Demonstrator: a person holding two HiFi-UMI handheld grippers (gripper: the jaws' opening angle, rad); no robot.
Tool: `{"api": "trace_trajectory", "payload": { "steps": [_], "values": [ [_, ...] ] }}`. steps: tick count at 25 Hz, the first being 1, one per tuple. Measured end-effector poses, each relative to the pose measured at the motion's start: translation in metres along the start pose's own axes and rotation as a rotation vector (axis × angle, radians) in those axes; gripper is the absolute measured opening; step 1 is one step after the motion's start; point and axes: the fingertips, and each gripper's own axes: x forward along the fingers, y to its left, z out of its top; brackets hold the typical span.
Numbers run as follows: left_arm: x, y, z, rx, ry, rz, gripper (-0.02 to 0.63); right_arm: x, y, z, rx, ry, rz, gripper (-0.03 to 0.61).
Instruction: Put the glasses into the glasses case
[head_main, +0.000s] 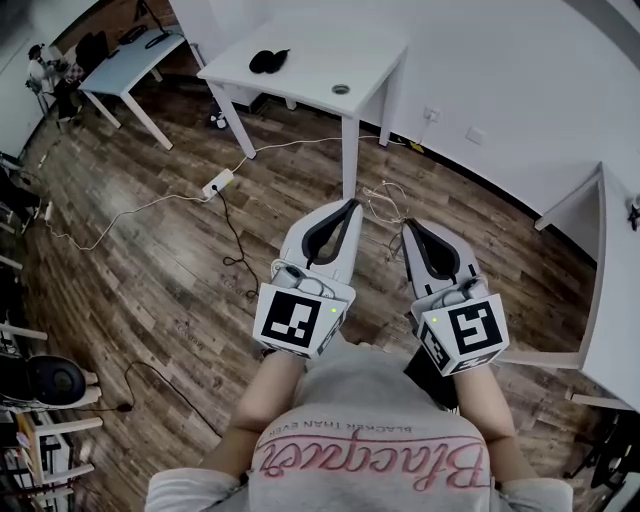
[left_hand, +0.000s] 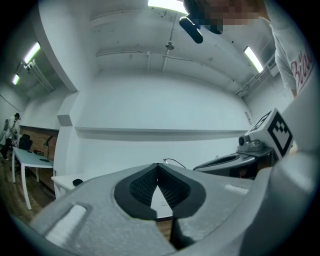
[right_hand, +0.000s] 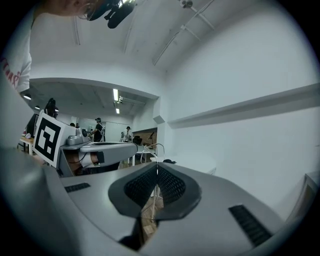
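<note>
1. The person stands on a wooden floor (head_main: 130, 260). Both tools are held close to the torso and point toward 12 o'clock in the head view.
2. Left hand-held gripper (head_main: 351, 204): jaws closed, tips meeting. The left gripper view shows nothing between the ribbed pads, only the wall and floor beyond.
3. Right hand-held gripper (head_main: 407, 224): jaws closed tip to tip and empty. The right gripper view shows only a white cable and floor through the slit below the tips.
4. The two grippers sit side by side, near each other but not touching. Their marker cubes face up toward the head camera.
5. A white surface (head_main: 310, 45) stands at 12 o'clock, well apart from both grippers.
6. A dark oval object (head_main: 268, 60) lies on that surface toward its 9 o'clock side. It is too small to tell whether it is the case, the glasses or both.
7. A small round item (head_main: 341, 89) sits on the same surface at 4 o'clock of the dark oval object, near the front edge and apart from it.
8. A white power strip (head_main: 218, 183) lies on the floor at 10 o'clock of the left gripper, with cables trailing from it.
9. A second table (head_main: 130, 55) stands far off at 10 o'clock.
</note>
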Motion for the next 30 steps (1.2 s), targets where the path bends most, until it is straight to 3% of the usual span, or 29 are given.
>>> {"api": "trace_trajectory", "payload": {
  "steps": [17, 30],
  "values": [
    [-0.003, 0.141, -0.006, -0.04, 0.039, 0.081, 0.003, 0.12, 0.044, 0.013, 0.072, 0.045, 0.048, 0.014],
    [-0.029, 0.252, -0.022, -0.049, 0.084, 0.105, 0.003, 0.218, 0.105, 0.017, 0.098, 0.054, 0.072, 0.014]
  ]
}}
